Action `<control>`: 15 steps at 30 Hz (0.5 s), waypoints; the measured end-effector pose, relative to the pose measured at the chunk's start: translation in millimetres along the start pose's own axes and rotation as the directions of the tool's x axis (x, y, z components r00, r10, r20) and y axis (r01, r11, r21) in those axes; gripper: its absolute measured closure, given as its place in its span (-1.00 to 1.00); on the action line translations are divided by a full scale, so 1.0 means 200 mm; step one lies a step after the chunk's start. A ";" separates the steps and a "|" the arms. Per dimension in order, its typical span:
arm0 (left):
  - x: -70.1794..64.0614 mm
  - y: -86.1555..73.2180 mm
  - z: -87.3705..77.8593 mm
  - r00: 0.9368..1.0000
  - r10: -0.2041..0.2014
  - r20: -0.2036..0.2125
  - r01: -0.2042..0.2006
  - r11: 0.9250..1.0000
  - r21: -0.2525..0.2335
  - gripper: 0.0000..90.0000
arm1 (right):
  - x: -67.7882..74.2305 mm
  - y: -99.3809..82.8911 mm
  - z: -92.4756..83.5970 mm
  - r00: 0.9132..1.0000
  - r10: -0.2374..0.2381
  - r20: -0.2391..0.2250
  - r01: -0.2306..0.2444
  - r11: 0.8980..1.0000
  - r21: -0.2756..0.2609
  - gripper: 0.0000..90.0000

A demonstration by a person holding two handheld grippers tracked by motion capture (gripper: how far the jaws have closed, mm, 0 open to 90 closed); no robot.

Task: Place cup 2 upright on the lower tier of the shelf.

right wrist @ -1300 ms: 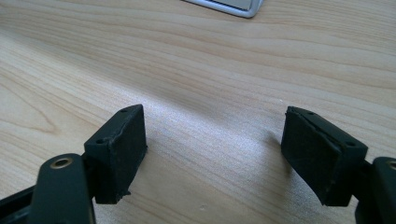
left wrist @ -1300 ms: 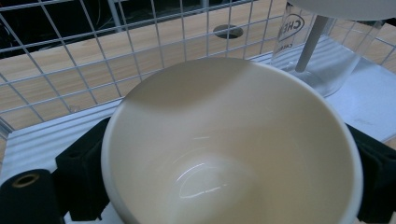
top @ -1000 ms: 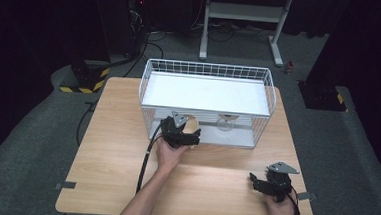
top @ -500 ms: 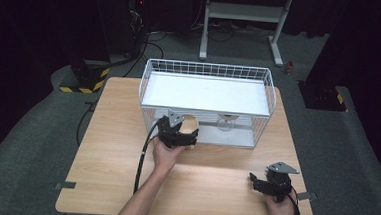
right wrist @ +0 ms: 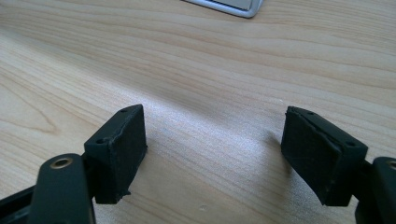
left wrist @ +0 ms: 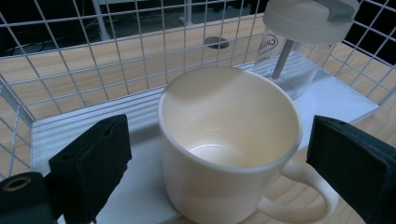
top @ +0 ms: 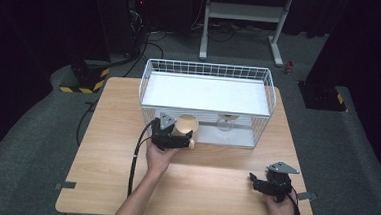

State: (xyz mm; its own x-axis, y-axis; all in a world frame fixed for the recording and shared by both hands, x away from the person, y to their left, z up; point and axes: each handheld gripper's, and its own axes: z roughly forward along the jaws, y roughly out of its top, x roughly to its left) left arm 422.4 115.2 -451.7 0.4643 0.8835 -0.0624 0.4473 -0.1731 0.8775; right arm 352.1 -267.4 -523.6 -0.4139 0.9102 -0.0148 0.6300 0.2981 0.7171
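The left tongs [top: 180,138] sit at the near left corner of the wire basket [top: 207,68], with the mug [left wrist: 229,144] between their jaws. In the left gripper view both pads stand clear of the mug's sides, so the jaws are wide and not pressing; they have just been closing a little around it. The mug stands upright at the near edge of the basket's white floor, its handle turned toward the near right and poking out over the wood. That puts the open front of the basket toward the hand, which is probably why the tongs come in level from the near side rather than from above, where the shelf [top: 207,93] covers the lower space.

The mug is cream, glossy, empty, with a thick rounded rim and a loop handle. Behind it, farther right in the basket, stands a clear bottle [left wrist: 299,51] with a white lid.

The right tongs [top: 261,184] rest low over the bare worktop [top: 213,189] at the near right, jaws wide and holding nothing, apparently parked while the left hand works.
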 end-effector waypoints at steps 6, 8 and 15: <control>0.01 -0.02 -0.03 1.000 0.011 0.005 -0.011 1.000 0.015 -0.75 | 0.00 0.00 0.00 1.000 -0.001 0.000 0.001 1.000 0.000 -0.51; 0.01 -0.03 -0.04 1.000 0.002 0.008 -0.002 1.000 0.011 -0.73 | 0.00 0.00 0.00 1.000 -0.001 0.000 0.001 1.000 0.000 -0.51; 0.01 -0.07 -0.06 1.000 0.013 0.013 -0.013 1.000 0.025 -0.70 | 0.00 0.00 0.00 1.000 0.000 0.000 0.000 1.000 0.000 -0.51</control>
State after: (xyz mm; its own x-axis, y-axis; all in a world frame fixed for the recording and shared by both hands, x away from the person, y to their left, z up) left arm 407.8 125.3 -457.6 0.4801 0.8753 -0.0576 0.4598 -0.1952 0.8663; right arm 352.1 -267.4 -523.6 -0.4140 0.9101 -0.0153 0.6298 0.2985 0.7171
